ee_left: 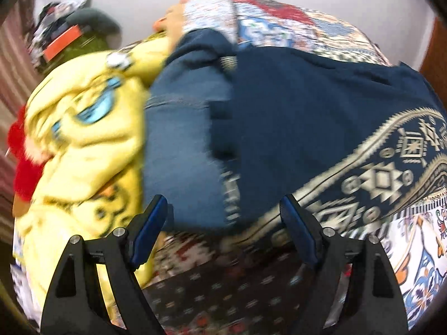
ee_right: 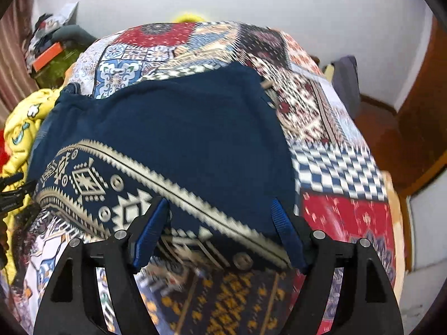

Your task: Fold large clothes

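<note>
A large navy garment (ee_right: 190, 131) with a beige geometric border lies spread on the patchwork bedspread (ee_right: 343, 164). It also shows in the left wrist view (ee_left: 307, 117), where a lighter blue denim piece (ee_left: 181, 145) lies at its left side. My left gripper (ee_left: 223, 209) is open and empty, its jaws wide apart just above the garment's near edge. My right gripper (ee_right: 220, 212) is open and empty over the garment's patterned border near its right corner. The left gripper's tip shows at the left edge of the right wrist view (ee_right: 12, 192).
A yellow cartoon-print blanket (ee_left: 83, 145) is bunched at the left of the bed, with a red item (ee_left: 22, 156) beside it. A cluttered pile with an orange box (ee_left: 62, 42) stands at the back left. A wooden door (ee_right: 419, 117) and white wall (ee_right: 279, 2) bound the right.
</note>
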Tool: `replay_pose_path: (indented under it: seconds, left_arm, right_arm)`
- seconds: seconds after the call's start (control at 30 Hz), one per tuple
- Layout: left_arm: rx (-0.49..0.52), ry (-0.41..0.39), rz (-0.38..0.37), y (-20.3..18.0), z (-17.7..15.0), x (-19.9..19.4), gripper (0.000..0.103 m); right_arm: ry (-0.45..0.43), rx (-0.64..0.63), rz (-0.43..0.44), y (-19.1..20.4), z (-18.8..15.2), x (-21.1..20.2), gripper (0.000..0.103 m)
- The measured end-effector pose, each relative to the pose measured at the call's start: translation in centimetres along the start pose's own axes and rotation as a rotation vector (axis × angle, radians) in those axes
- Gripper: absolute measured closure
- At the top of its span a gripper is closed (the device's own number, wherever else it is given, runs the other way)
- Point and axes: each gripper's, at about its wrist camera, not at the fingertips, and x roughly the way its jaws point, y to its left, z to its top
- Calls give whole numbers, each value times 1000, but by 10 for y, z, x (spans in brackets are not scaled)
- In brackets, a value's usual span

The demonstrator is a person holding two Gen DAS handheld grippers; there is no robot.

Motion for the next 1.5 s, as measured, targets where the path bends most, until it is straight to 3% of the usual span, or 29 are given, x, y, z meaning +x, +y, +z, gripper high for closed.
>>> replay_pose_path:
  seconds: [0.1, 0.27, 0.43, 0.5, 0.6, 0.67, 0.87, 1.0, 1.27, 1.47, 1.5]
  left_arm:
    - [-65, 24, 6, 26, -8, -6, 20]
    - [-183, 43, -12, 57, -16, -24, 20]
    - [-250, 37, -185, 56, -18, -47, 20]
    - [-267, 32, -289, 47, -19, -53, 20]
    - [-327, 52, -505, 31, -18, -46, 20]
    - [-360, 88, -588, 20, -21, -34, 20]
    - [-462, 147, -716, 1, -30, 5, 23]
    - [-472, 91, -758, -1, -19, 12, 37]
    - [-593, 32, -787, 13, -16, 34, 40]
    - [-685, -10, -762, 9, 9, 52, 43]
    - [-689, -16, -751, 9, 14, 54, 51]
  right_arm:
    - [22, 56, -7, -15, -6, -5, 30]
    - [48, 98, -97, -35, -19, -20, 30]
    - [1, 94, -116, -37, -27, -55, 30]
    - [-25, 82, -112, -32, -27, -68, 30]
    - [-59, 73, -91, -25, -27, -77, 30]
    - [-66, 60, -62, -16, -27, -79, 30]
    - [-55, -30, -29, 13, -31, -69, 30]
    - [-12, -73, 11, 28, -37, -53, 30]
    - [1, -106, 20, 47, -33, -36, 30]
    - [-5, -69, 51, 51, -22, -27, 30]
    - [-3, -59, 59, 51, -20, -25, 30]
